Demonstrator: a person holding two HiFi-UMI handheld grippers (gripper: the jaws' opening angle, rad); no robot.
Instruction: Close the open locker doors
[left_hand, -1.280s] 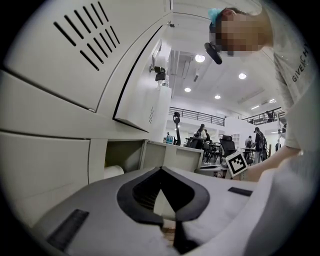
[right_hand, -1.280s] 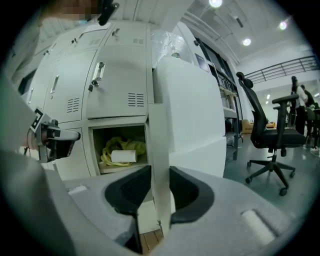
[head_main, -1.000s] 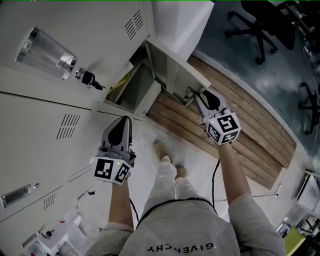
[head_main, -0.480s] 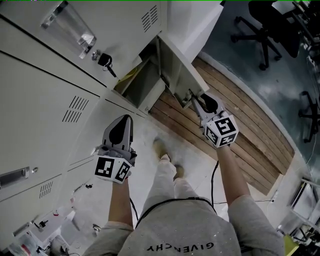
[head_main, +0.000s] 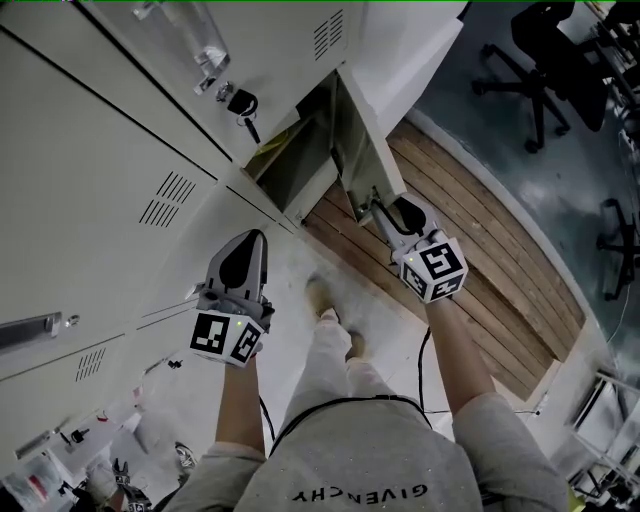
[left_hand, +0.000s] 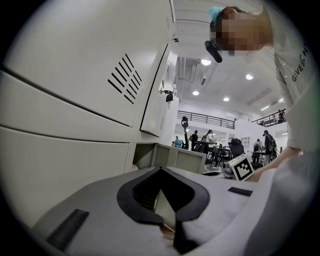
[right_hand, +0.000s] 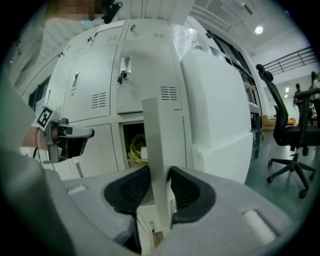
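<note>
Pale lockers (head_main: 100, 180) fill the left of the frame, with wooden planks (head_main: 480, 240) and grey floor at the right. The open locker door (head_main: 362, 150) juts out at upper centre, and its compartment (head_main: 300, 165) holds something yellow (right_hand: 135, 146). The right claw (head_main: 380, 207) grasps the door's edge, its jaws just easing wider. The left claw (head_main: 254, 238), at lower left, is clenched on nothing.

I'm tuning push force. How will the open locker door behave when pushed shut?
The locker door looks like thin sheet metal, so probably light yet stiff, maybe flexing slightly. It stands swung out from its compartment, so a sideways push should swing it easily. Its painted face looks smooth, likely slippery.
</note>
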